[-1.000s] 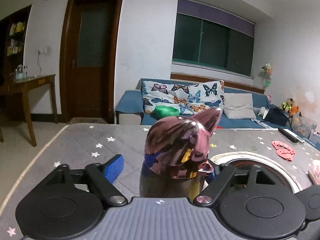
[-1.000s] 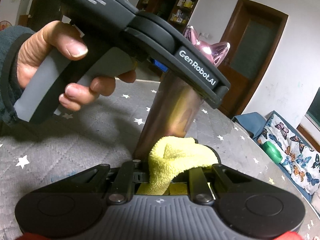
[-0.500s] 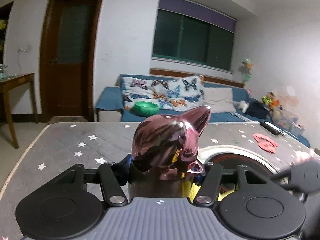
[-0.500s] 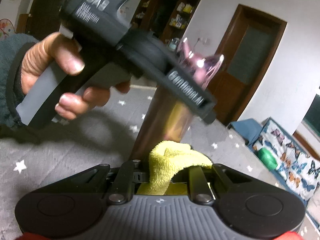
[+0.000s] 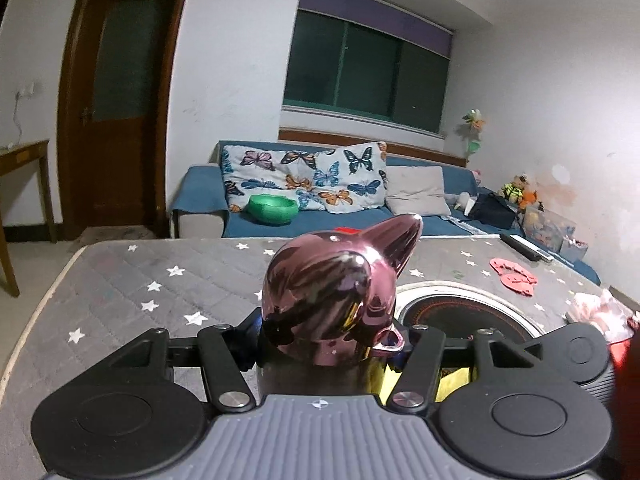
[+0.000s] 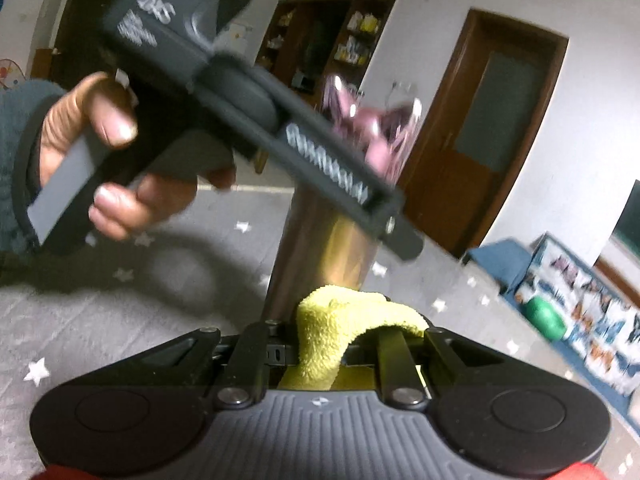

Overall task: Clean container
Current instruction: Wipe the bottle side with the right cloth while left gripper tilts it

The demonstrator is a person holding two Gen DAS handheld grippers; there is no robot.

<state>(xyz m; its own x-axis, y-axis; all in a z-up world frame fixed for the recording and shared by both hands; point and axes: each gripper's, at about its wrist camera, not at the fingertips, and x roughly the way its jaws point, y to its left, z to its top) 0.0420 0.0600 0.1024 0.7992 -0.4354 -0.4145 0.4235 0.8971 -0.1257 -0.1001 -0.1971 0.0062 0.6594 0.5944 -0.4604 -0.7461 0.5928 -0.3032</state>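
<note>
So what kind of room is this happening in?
Most likely a home living room: a blue sofa with butterfly cushions, a wooden door, and cluttered shelves.

The bottle [image 5: 332, 292] stands upright on the desk [image 5: 132, 280], a tall metallic cylinder with a brownish-gold mirror body and a glossy pink lid shaped like an animal head with two pointed ears. The left claw [image 5: 328, 344] grips it just under the lid. A folded yellow cloth [image 6: 340, 332], fluffy terry, sits pinched in the right claw [image 6: 332, 344] and touches the bottle's lower body.
</note>
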